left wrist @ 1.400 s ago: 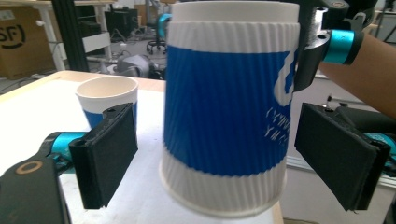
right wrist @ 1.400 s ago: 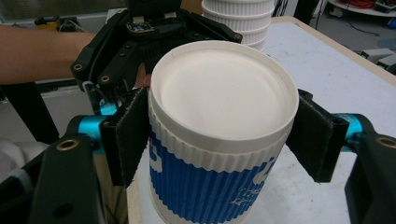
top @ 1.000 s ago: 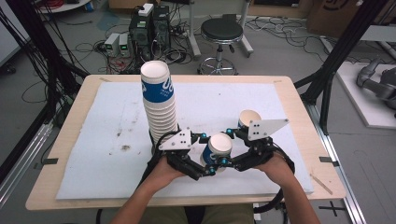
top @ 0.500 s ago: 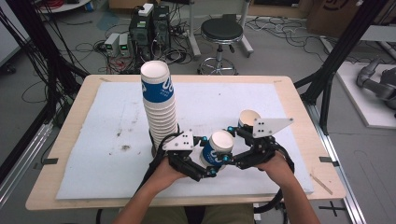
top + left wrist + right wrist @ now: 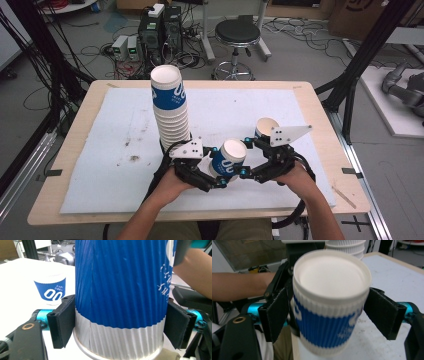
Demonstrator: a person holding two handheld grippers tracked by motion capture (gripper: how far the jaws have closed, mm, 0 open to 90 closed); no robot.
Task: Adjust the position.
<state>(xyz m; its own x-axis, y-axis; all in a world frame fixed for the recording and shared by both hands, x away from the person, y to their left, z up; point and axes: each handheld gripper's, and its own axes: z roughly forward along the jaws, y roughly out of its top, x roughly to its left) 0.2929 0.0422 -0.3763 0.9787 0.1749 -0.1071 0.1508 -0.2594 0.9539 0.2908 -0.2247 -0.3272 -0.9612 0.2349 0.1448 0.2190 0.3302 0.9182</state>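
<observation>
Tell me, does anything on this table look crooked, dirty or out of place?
Yes. The tall cup stack leans visibly instead of standing straight. The cup between the two grippers is tilted, its mouth facing partly sideways. The white mat has dark smudges left of the stack.

Cup stack (image 5: 170, 107) behind held cup (image 5: 229, 159); lone cup (image 5: 265, 127) to its right.

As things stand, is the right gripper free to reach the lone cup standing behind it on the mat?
Probably not yet: the right gripper has its jaws around the held cup, which the left gripper also clamps. The lone cup itself stands unobstructed just beyond the right hand.
</observation>
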